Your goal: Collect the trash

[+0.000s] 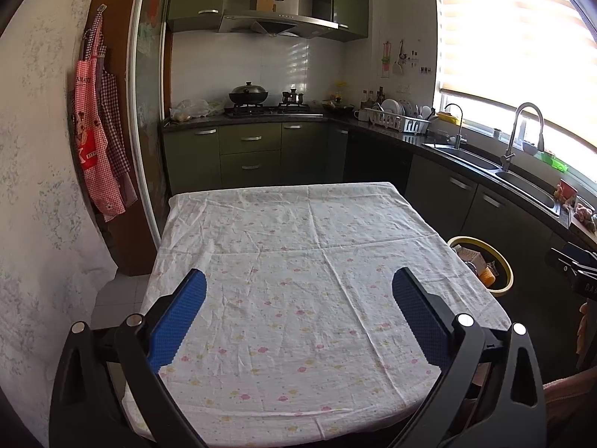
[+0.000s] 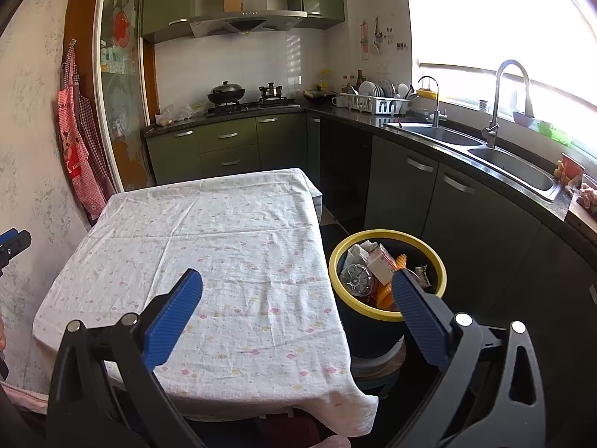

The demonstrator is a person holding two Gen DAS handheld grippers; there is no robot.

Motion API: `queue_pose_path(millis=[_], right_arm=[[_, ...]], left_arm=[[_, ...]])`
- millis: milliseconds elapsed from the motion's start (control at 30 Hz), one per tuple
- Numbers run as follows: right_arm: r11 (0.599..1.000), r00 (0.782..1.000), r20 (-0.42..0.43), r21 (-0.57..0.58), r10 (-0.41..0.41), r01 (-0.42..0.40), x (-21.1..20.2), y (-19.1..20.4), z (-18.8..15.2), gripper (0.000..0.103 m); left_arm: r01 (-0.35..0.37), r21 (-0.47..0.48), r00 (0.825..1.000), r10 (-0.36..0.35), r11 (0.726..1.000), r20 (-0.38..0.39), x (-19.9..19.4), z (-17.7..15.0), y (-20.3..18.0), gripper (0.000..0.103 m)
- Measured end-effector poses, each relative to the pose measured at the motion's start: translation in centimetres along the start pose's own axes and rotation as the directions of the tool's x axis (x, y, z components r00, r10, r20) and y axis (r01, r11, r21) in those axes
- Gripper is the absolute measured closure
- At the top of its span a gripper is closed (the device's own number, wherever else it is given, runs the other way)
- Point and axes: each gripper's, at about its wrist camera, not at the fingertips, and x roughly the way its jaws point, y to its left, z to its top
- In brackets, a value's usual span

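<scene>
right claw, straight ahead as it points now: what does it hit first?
Likely the tablecloth near the table's right edge. The right claw is open and empty, angled down over that edge, with the bin just right of its line. Depth is unclear, so it might clip the bin rim instead.

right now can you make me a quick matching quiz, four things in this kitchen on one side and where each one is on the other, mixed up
Things:
1. trash bin
2. wok
3. dish rack
4. apron

Places:
A. hanging on the wall left of the table
B. on the stove
C. on the floor right of the table
D. on the counter left of the sink

Pairs: 1-C, 2-B, 3-D, 4-A
</scene>
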Motion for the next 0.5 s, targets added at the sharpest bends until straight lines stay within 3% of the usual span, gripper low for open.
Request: queue_pose_path(millis=[500], right_arm=[[1.0,1.0,0.0,0.0,0.0,0.0,0.05,-0.07,-0.03,0.006]], left_arm=[[0.011,0.016,1.0,-0.011,1.0,-0.002,-0.08,-0.05,-0.17,0.005]])
